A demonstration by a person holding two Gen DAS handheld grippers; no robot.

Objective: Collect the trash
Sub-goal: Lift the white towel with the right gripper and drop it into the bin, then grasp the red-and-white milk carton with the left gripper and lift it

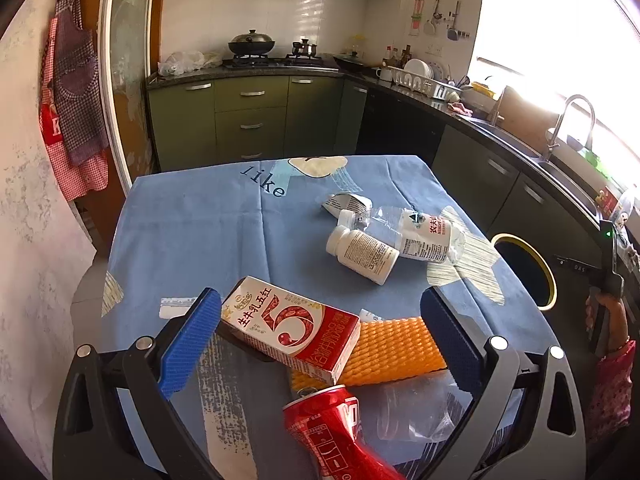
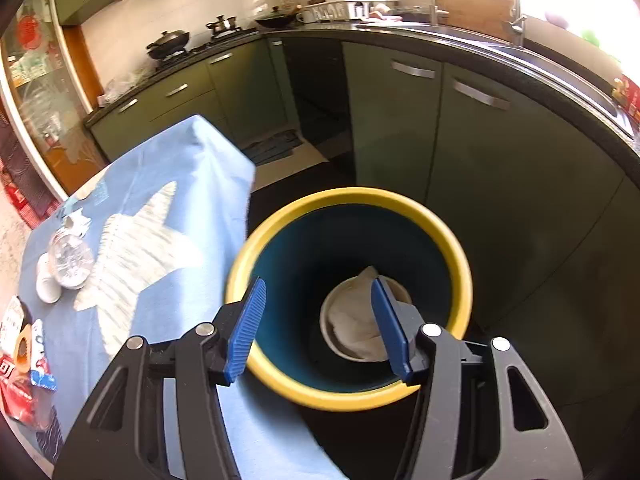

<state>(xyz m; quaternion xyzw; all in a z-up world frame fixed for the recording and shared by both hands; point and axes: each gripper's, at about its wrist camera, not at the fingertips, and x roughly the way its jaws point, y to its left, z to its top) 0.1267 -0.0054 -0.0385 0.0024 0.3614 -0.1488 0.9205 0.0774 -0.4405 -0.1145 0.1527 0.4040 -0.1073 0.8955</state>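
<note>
My left gripper (image 1: 320, 316) is open above the table, its blue pads on either side of a red and white milk carton (image 1: 292, 328) without touching it. The carton lies on an orange foam net (image 1: 396, 348). A crushed red can (image 1: 336, 432) lies nearer me. A white pill bottle (image 1: 362, 254), a crumpled clear water bottle (image 1: 416, 232) and a crumpled wrapper (image 1: 348, 202) lie further off. My right gripper (image 2: 318, 328) is open and empty above the yellow-rimmed bin (image 2: 352, 200), which holds a white paper cup (image 2: 352, 328).
The table has a blue cloth (image 1: 192, 232). The bin (image 1: 550, 276) stands on the floor off the table's right edge. Green cabinets (image 2: 480, 152) and a dark counter with a sink run behind it. A stove with pots (image 1: 252, 44) is at the back.
</note>
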